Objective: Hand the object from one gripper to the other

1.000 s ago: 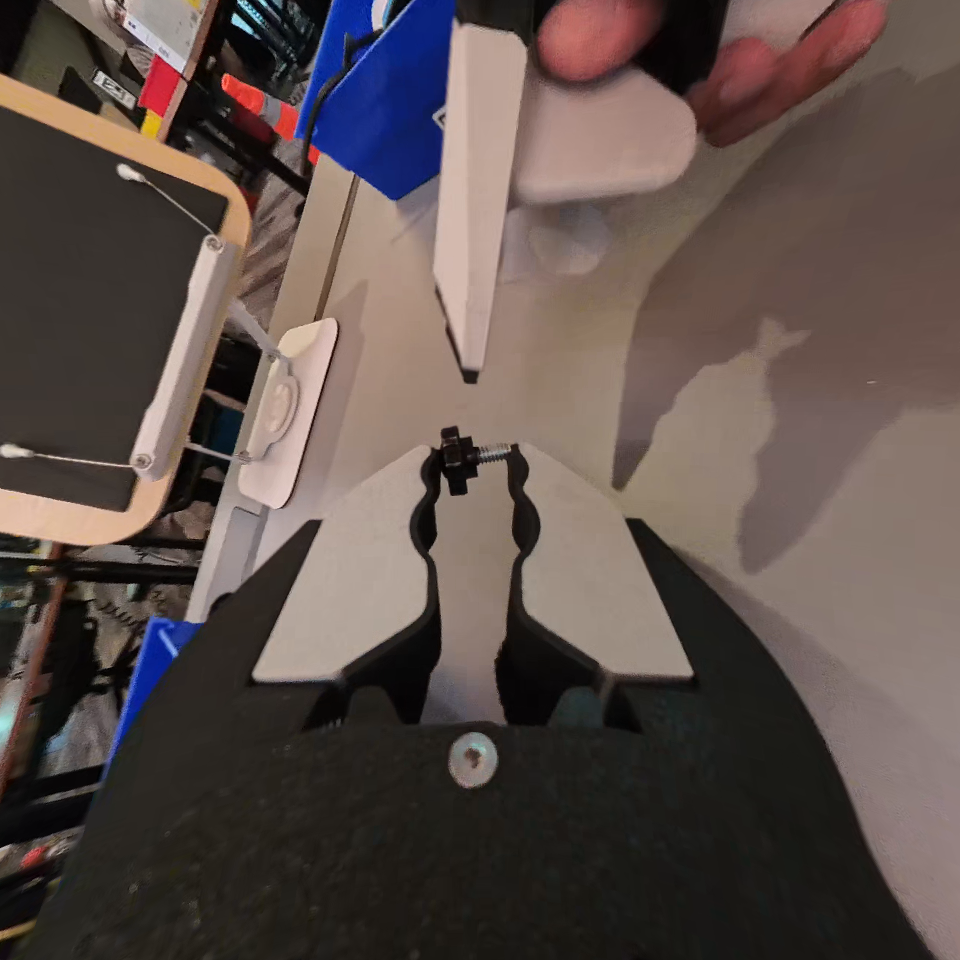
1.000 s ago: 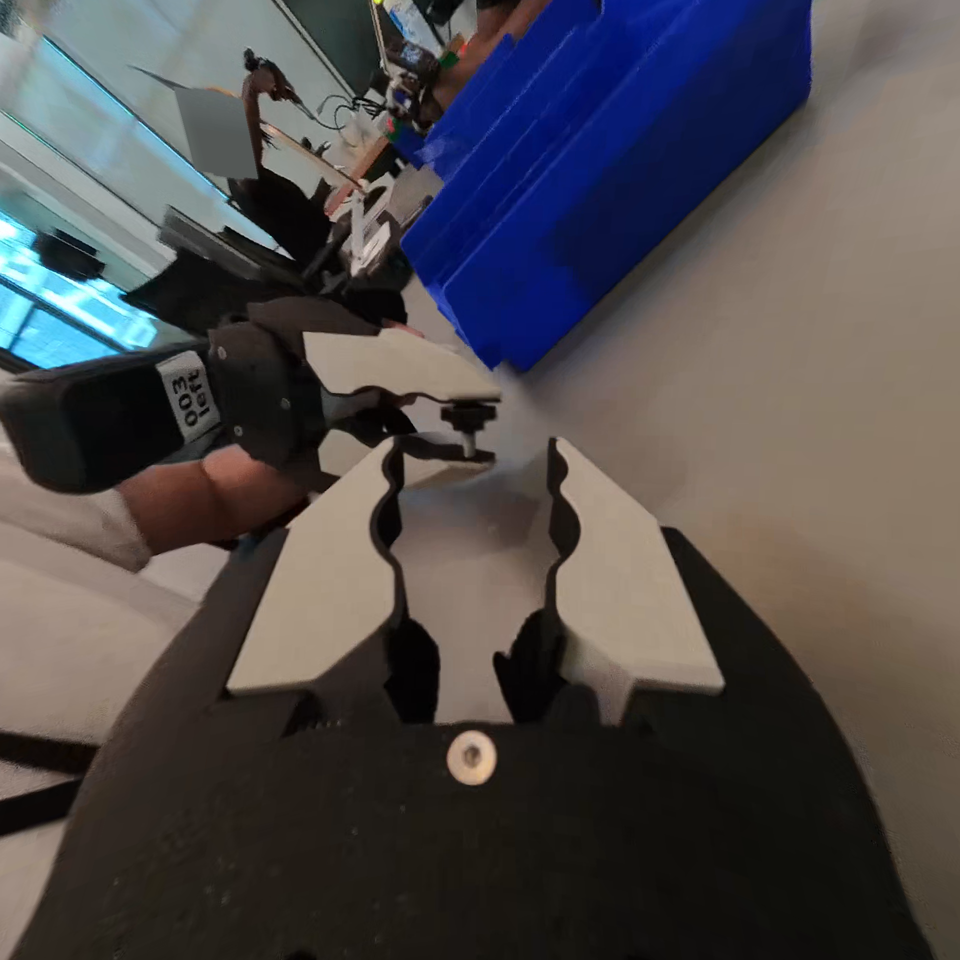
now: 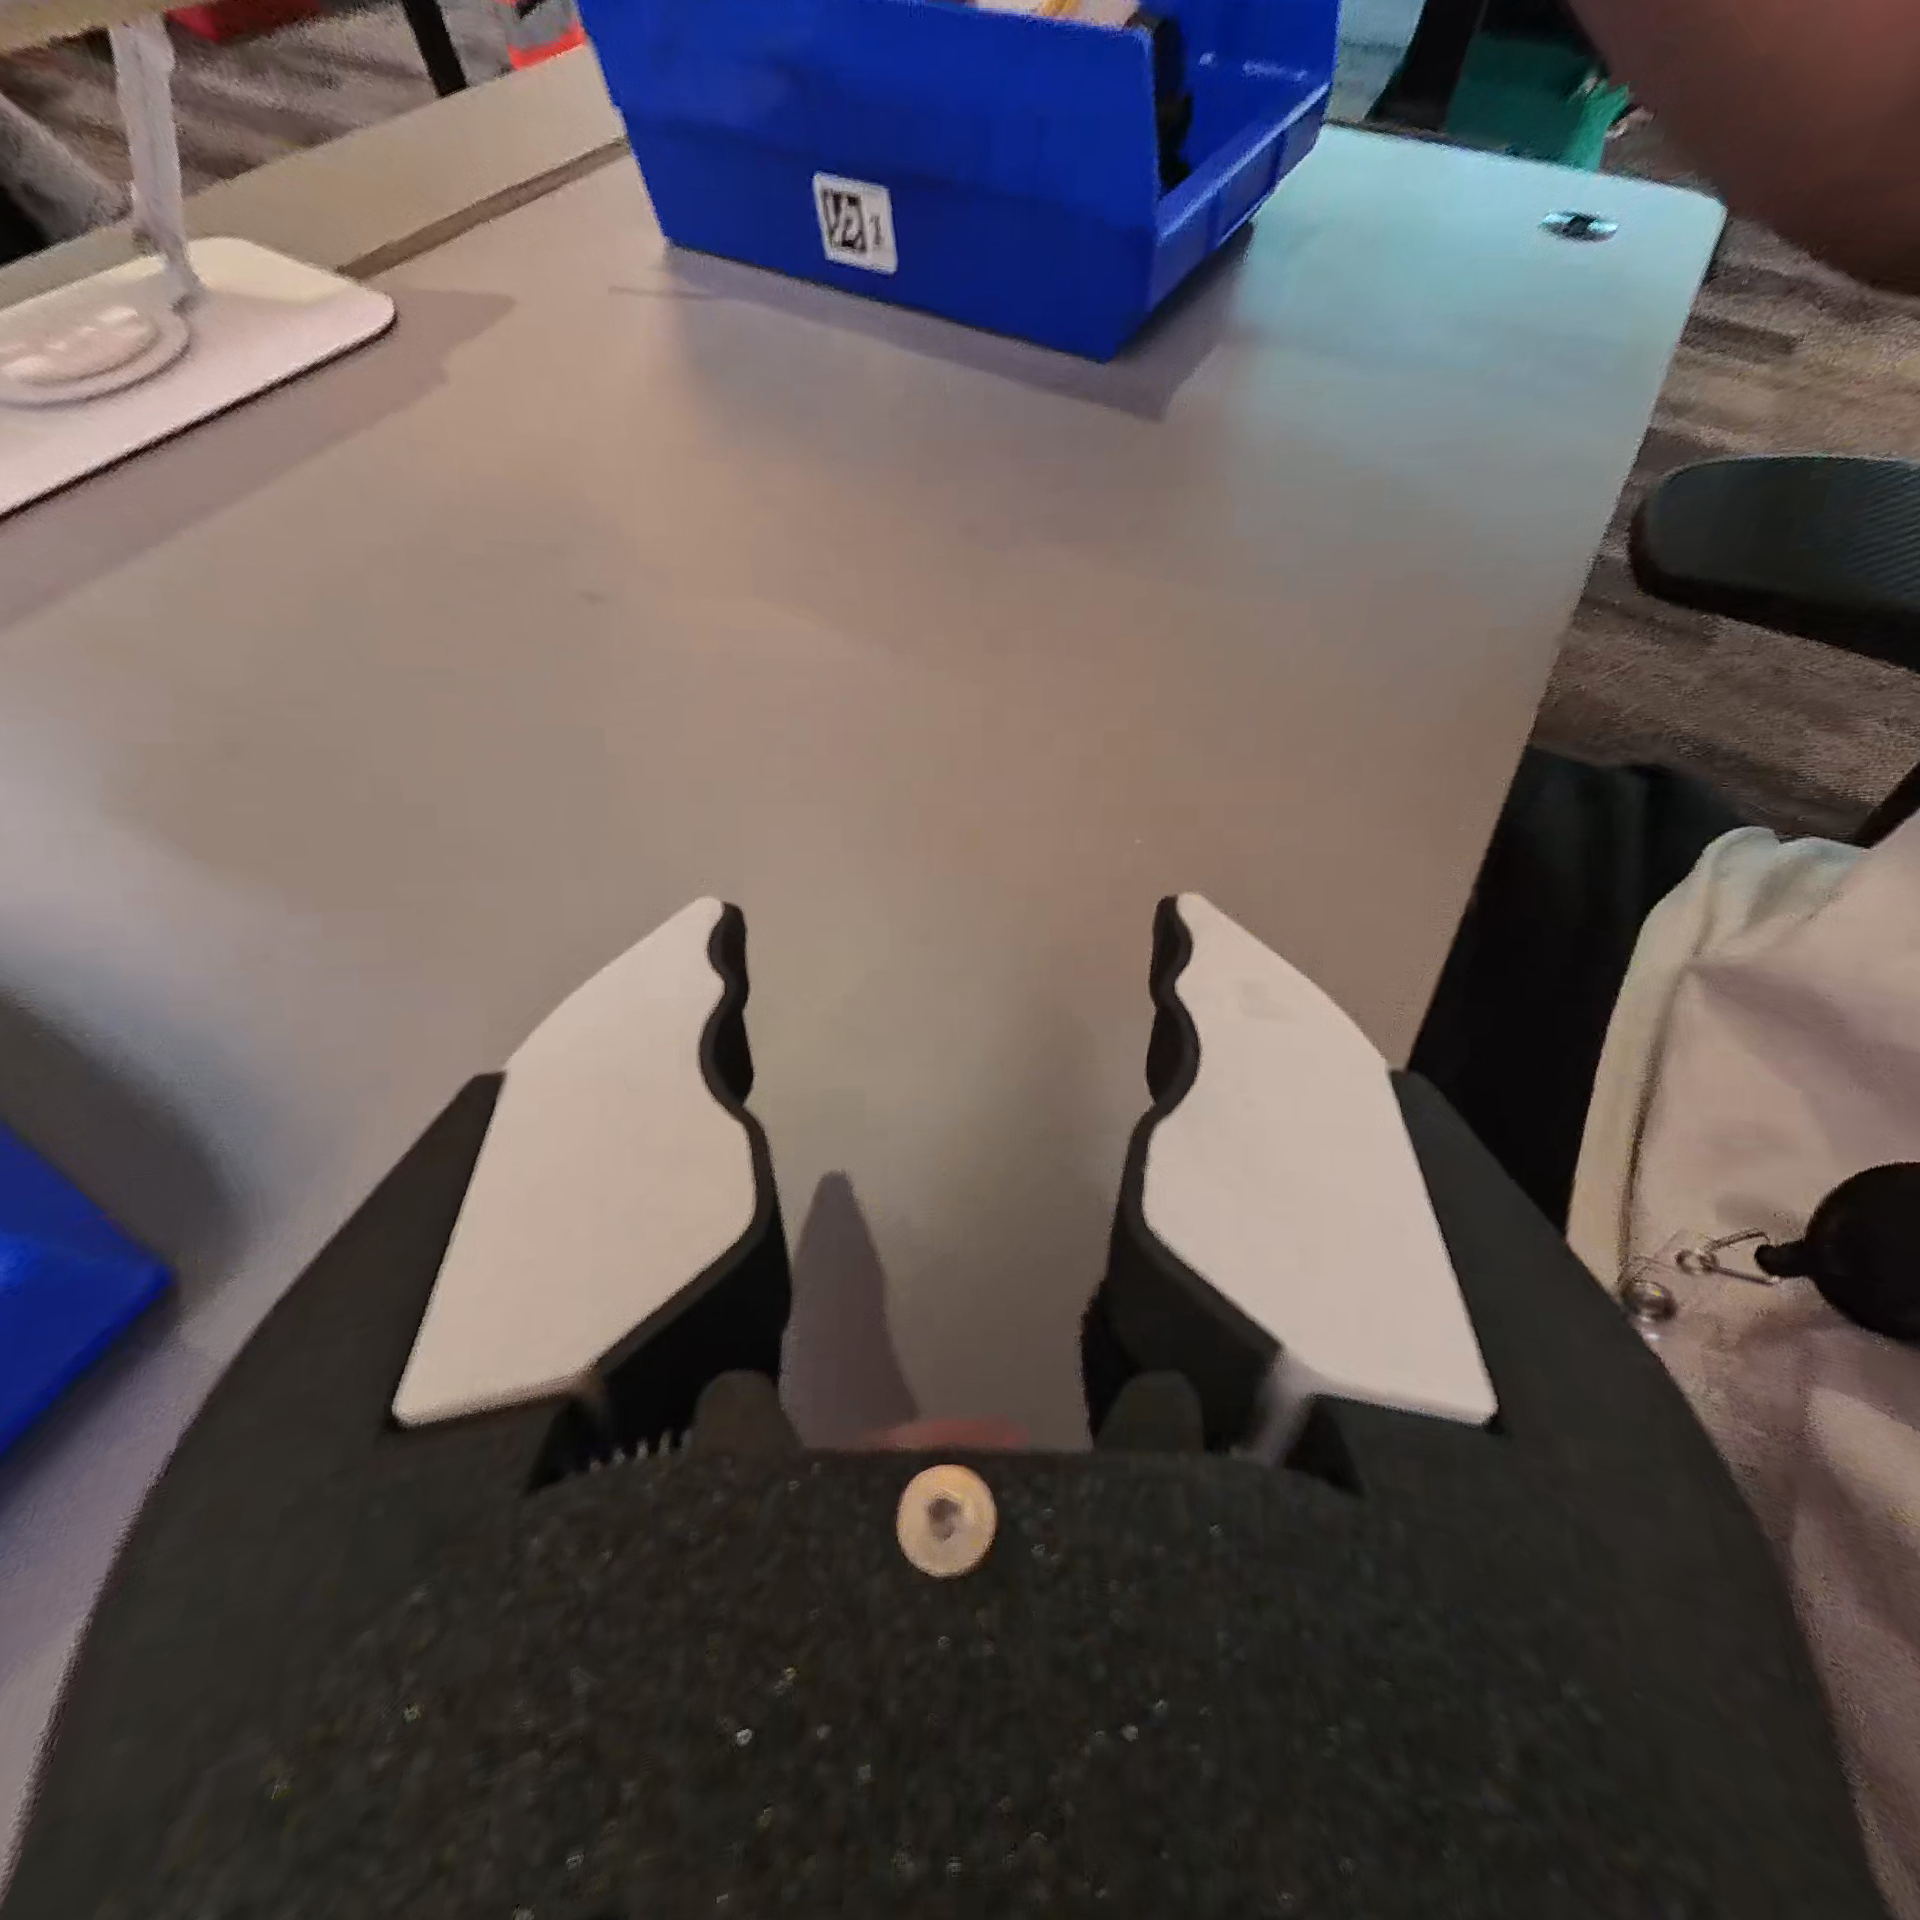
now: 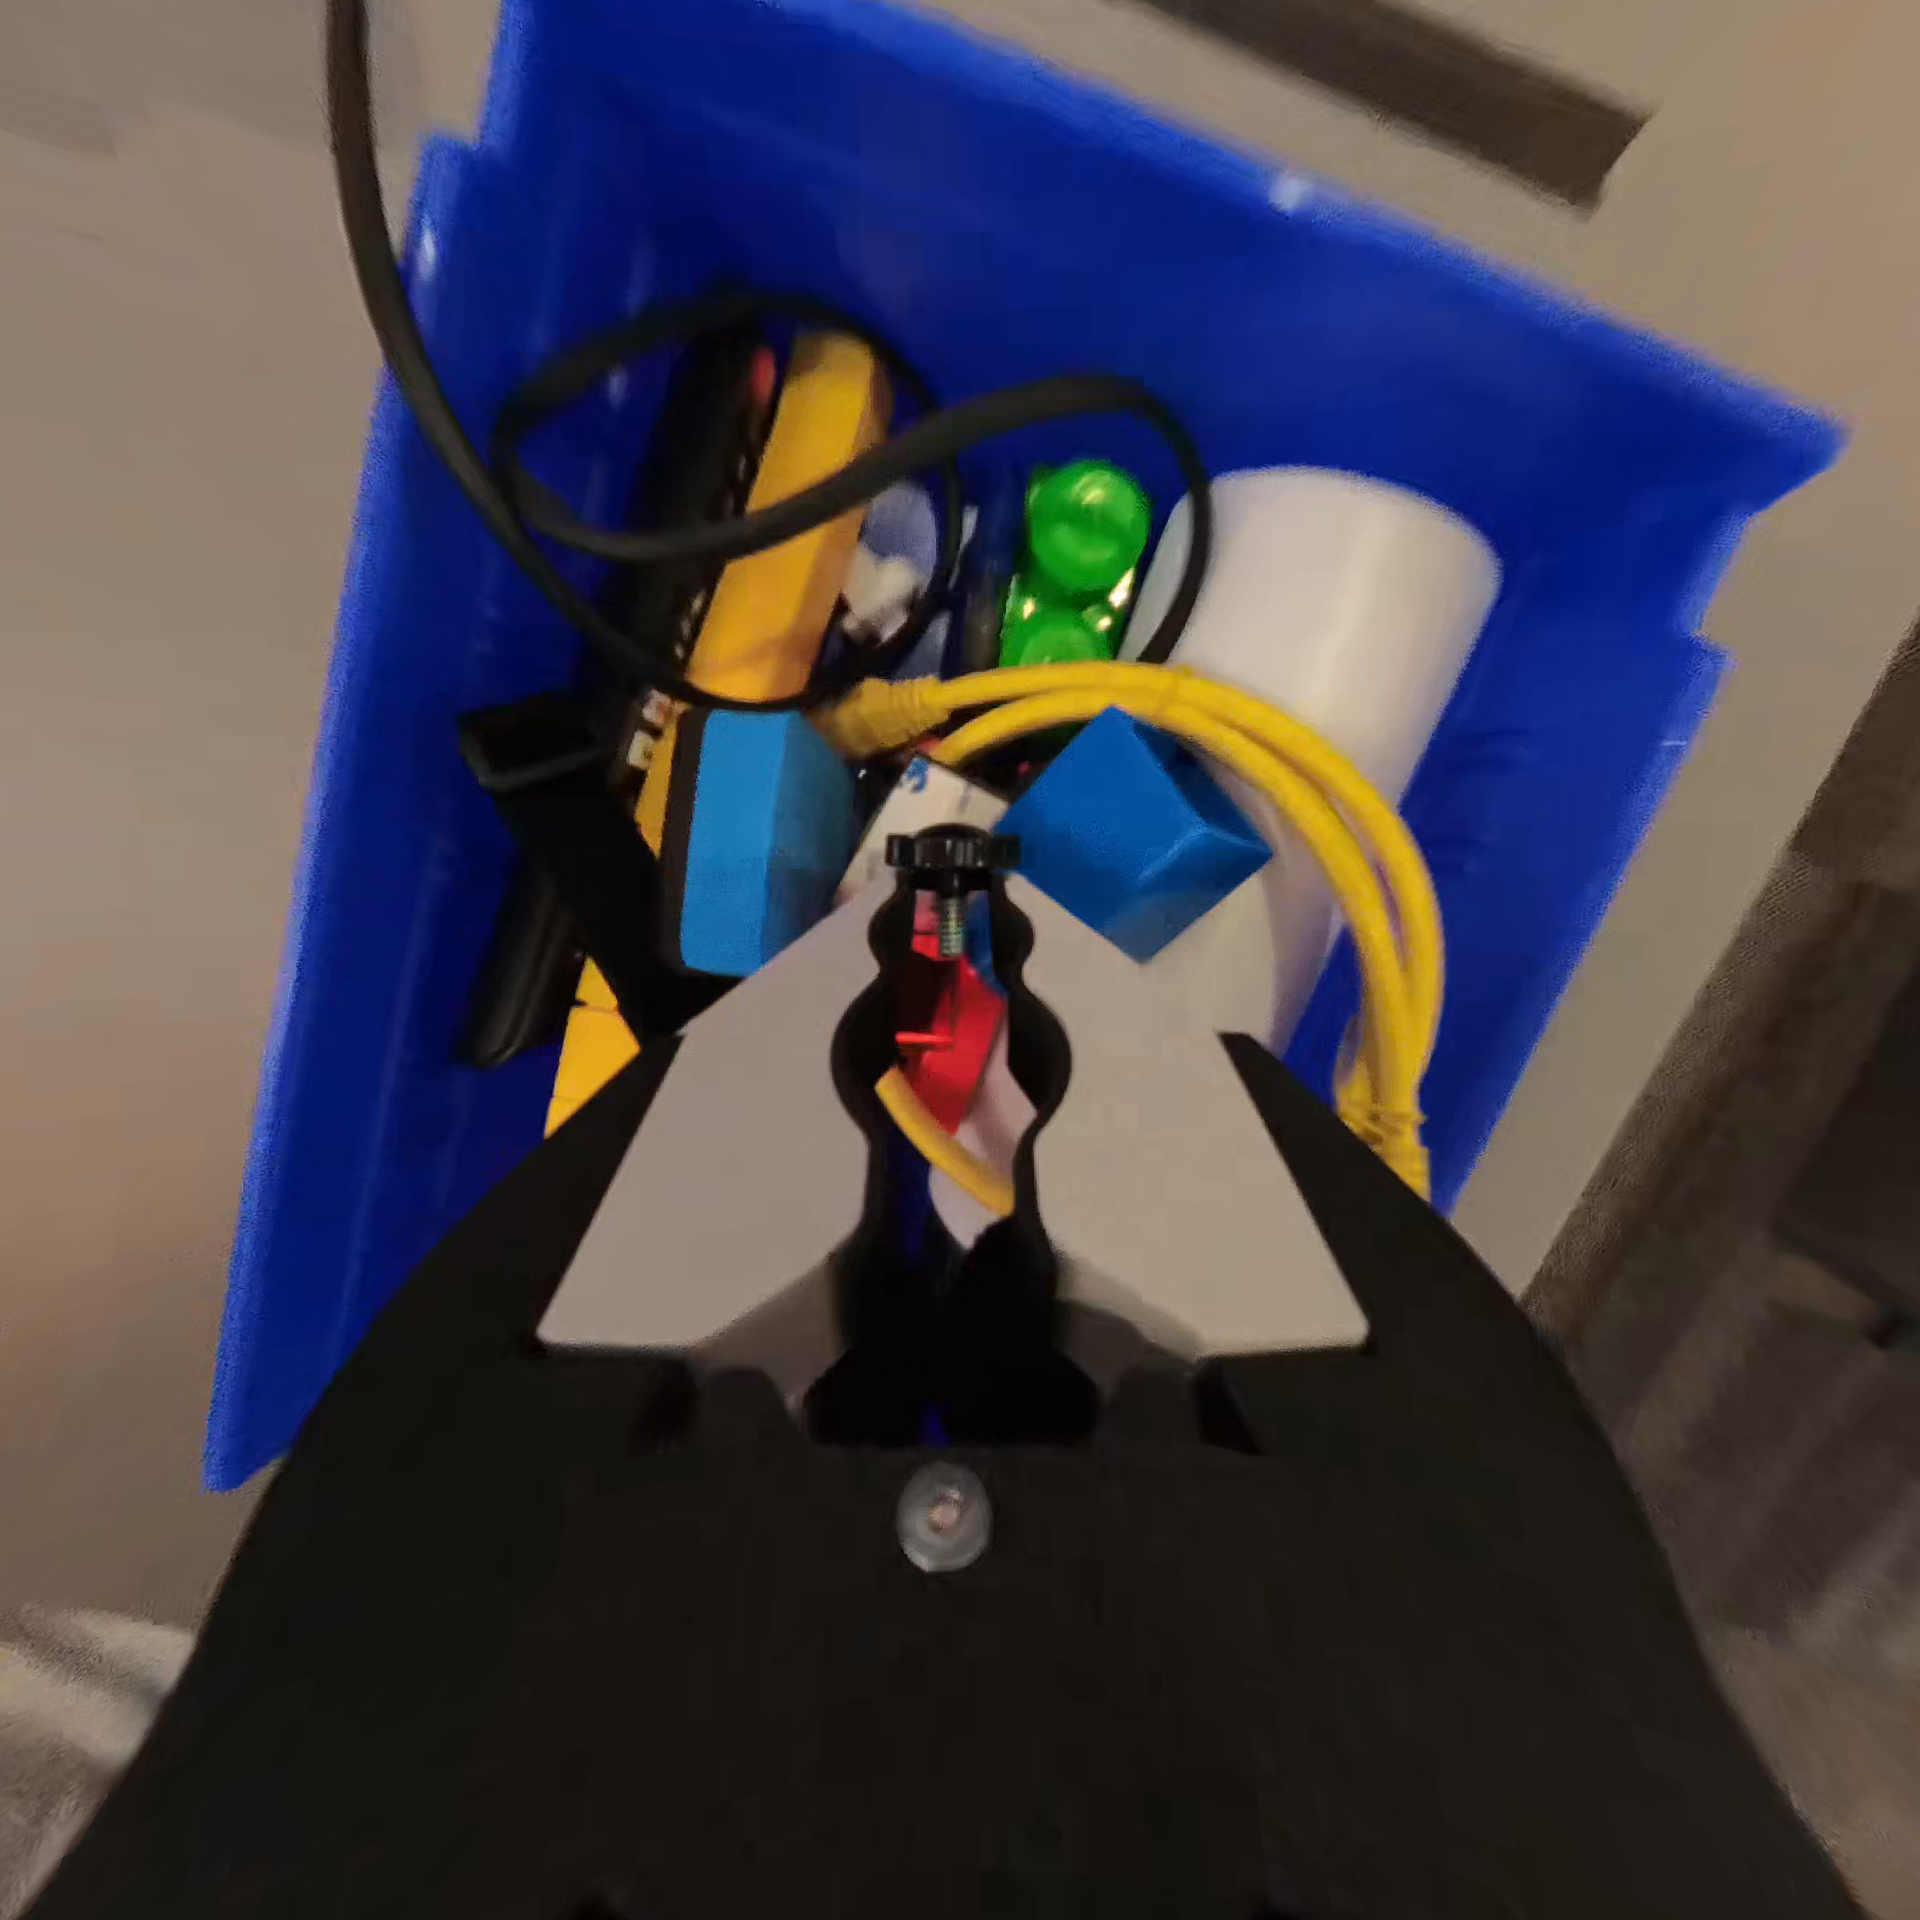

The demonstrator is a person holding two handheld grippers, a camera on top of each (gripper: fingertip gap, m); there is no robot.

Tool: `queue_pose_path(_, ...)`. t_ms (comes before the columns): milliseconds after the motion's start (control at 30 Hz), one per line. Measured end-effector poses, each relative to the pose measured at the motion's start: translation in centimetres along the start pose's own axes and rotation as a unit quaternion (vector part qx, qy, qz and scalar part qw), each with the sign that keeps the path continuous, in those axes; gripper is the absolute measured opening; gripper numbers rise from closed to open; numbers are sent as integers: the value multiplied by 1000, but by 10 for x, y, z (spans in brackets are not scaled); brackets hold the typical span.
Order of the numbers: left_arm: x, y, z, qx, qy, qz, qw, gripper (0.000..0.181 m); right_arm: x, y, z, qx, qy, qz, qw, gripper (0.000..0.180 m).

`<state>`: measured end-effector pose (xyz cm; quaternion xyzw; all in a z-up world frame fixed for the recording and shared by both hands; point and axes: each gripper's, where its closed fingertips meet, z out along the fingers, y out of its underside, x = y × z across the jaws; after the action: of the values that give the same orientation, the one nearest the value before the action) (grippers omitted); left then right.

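i note my right gripper (image 4: 951,914) clamped on the knob screw (image 4: 950,864) above the blue bin (image 4: 1351,343), left gripper (image 3: 948,920) apart, empty; thin thread grip risks a drop.

Screw (image 4: 950,878) — now in right tongs (image 4: 948,914).

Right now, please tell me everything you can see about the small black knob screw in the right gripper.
The knob screw is small: a black head with a scalloped edge, plastic by its look, and a short silvery threaded shaft below it. The right gripper is shut on the shaft at its very fingertips, so the head sticks out past them. It hangs above the open blue bin, over the yellow cable and blue blocks, and appears to touch nothing except the fingers. The picture is slightly blurred.
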<state>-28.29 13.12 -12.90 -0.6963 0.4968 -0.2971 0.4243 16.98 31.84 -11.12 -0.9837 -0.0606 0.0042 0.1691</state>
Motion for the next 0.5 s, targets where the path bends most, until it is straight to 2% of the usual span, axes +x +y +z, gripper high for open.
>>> queue_pose_path(133, -5, 1, -4, 7, 12, -36, 999, 71, -10, 5, 12, -27, -22, -8, 999, 18)
queue_pose_path(200, -8, 1, -7, 12, 18, -49, 999, 70, -10, 1, -3, 17, -22, 2, 1000, 26)
queue_pose_path(300, -20, 3, -18, 6, 11, -49, 999, 69, -29, -9, -57, 149, -41, 11, 988, 40)
queue_pose_path(367, -33, -3, -35, 8, 10, -53, 999, 67, -71, -6, -98, 249, -80, -13, 965, 40)
queue_pose_path(433, -55, -13, -59, -1, 5, -42, 999, 62, -148, 12, -124, 317, -187, -65, 928, 39)
queue_pose_path(500, -90, -22, -81, -31, -15, -21, 999, 63, -229, 41, -131, 344, -306, -101, 882, 39)
